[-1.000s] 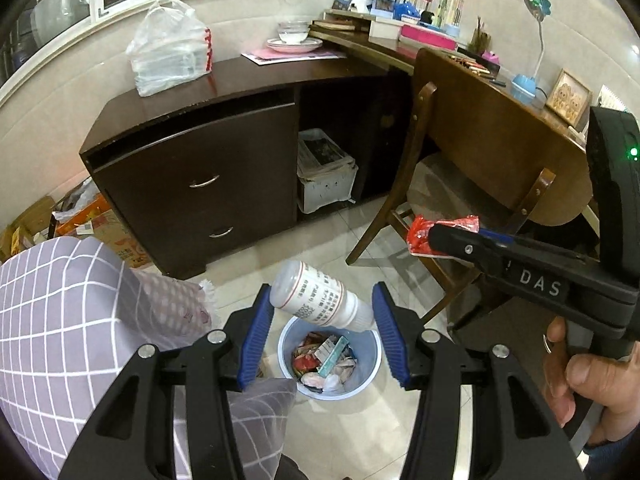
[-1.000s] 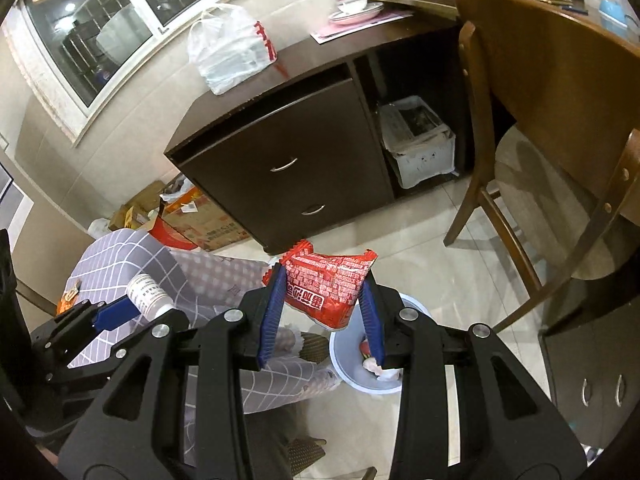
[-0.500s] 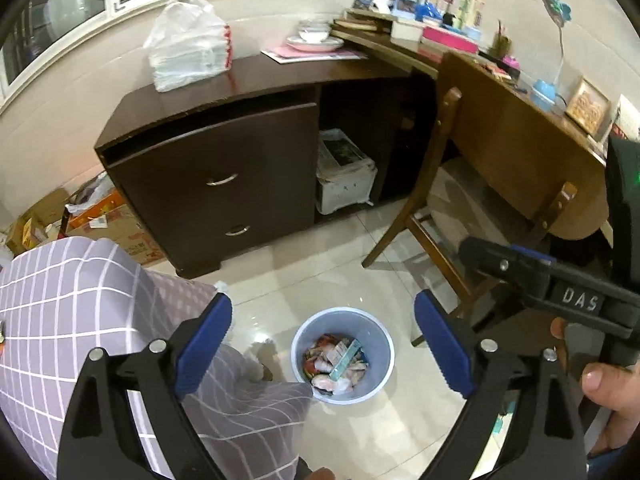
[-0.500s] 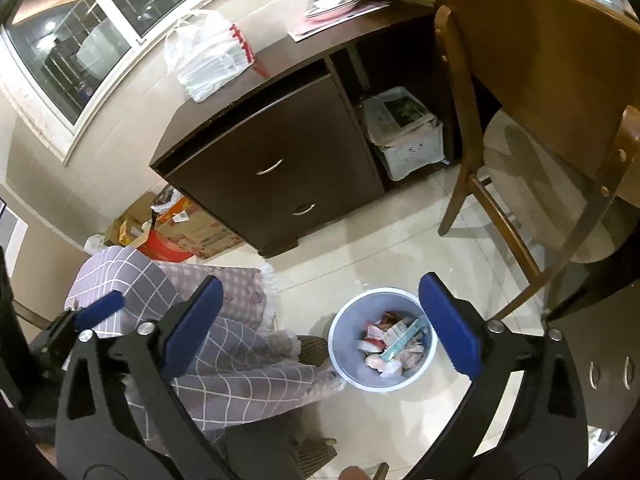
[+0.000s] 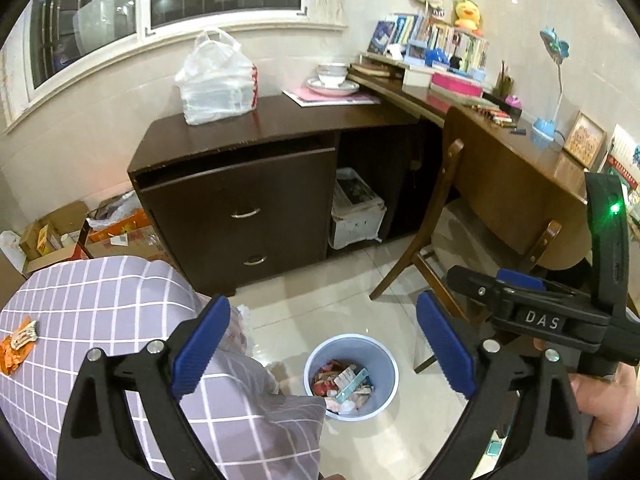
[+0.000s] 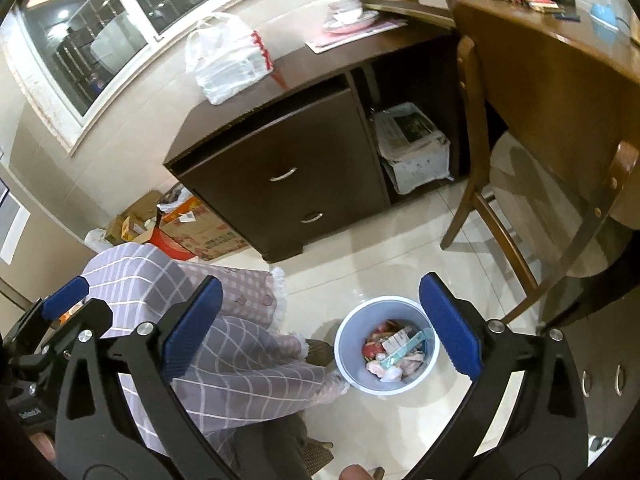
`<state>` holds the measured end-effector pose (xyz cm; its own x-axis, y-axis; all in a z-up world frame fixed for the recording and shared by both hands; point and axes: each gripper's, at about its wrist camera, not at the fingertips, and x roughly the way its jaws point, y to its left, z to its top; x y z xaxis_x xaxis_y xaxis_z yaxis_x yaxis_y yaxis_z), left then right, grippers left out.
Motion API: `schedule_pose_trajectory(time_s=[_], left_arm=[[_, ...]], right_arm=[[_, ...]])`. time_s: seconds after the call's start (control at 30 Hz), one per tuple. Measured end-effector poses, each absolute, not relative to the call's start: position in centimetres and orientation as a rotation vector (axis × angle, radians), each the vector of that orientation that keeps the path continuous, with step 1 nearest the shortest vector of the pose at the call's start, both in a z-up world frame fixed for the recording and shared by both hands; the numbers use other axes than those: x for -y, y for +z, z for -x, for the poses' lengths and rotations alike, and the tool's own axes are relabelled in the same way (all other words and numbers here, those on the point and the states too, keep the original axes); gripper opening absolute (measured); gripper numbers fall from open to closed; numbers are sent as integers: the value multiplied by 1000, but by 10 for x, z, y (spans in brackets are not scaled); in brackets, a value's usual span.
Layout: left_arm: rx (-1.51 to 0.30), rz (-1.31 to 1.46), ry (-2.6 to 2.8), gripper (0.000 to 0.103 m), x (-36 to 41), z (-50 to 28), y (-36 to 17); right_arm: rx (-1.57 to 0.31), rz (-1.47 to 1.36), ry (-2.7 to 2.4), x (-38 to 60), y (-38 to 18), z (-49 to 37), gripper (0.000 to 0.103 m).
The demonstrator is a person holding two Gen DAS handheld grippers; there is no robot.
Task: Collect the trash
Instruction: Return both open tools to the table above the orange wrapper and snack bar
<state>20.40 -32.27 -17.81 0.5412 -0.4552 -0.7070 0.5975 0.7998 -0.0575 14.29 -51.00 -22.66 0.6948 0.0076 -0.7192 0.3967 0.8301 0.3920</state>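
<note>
A pale blue waste bin (image 5: 384,354) stands on the tiled floor, holding wrappers and other trash; it also shows in the right wrist view (image 6: 348,336). My left gripper (image 5: 324,350) is open and empty, high above the bin. My right gripper (image 6: 320,330) is open and empty above the bin too; it shows from the side in the left wrist view (image 5: 516,292). An orange wrapper (image 5: 18,346) lies on the grey checked cloth (image 5: 92,320) at the left.
A dark cabinet (image 5: 240,192) with a white plastic bag (image 5: 218,80) on top stands behind the bin. A wooden chair (image 5: 492,184) and a cluttered desk (image 5: 460,100) are at the right. Cardboard boxes (image 5: 60,232) sit at the left wall.
Both grippers opened: the white bottle left my left gripper and the red packet left my right gripper. Both grippers rose higher above the bin.
</note>
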Motion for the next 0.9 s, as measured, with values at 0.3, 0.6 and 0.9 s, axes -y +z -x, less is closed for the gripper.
schedule_pose_trajectory(time_s=[0.3, 0.6, 0.9], left_arm=[[-707, -139, -585, 92, 269, -199, -148], [-652, -87, -474, 92, 185, -204, -130], [-645, -38, -319, 92, 94, -224, -136]], right_arm=[[-726, -496, -167, 466, -186, -155, 97], [-692, -391, -44, 389, -144, -182, 97], [-730, -289, 117, 291, -140, -230, 97]])
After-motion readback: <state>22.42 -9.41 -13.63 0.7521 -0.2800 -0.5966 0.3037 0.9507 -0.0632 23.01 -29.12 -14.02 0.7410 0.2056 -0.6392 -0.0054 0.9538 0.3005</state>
